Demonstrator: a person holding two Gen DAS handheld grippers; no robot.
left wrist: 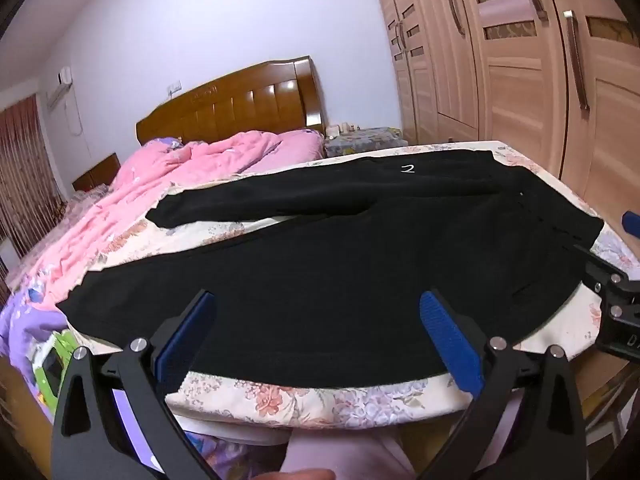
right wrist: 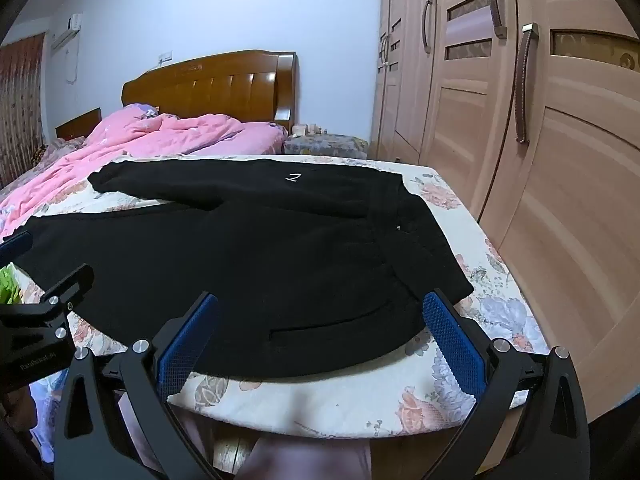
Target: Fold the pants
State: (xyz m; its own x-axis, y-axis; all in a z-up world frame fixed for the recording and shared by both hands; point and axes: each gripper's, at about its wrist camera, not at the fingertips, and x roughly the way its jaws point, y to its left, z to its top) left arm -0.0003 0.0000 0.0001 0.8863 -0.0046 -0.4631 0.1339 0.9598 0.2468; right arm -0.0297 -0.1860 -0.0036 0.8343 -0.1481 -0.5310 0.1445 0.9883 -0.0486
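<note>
Black pants point(left wrist: 340, 264) lie flat on a floral-covered surface point(left wrist: 304, 400), legs spread apart toward the left, waistband at the right. A small white mark shows on the far leg. My left gripper point(left wrist: 318, 300) is open and empty, hovering over the near leg's edge. My right gripper point(right wrist: 320, 304) is open and empty, over the hip and pocket area of the pants point(right wrist: 248, 256) near the waistband. Each gripper shows at the edge of the other's view, the right one point(left wrist: 616, 300) and the left one point(right wrist: 36, 312).
A pink quilt point(left wrist: 152, 184) lies on the bed behind, before a wooden headboard point(left wrist: 236, 108). A tall wooden wardrobe point(right wrist: 540, 120) stands close on the right. A small covered stand point(right wrist: 324, 146) sits by the headboard. The floral surface's front edge point(right wrist: 360, 404) is just under my grippers.
</note>
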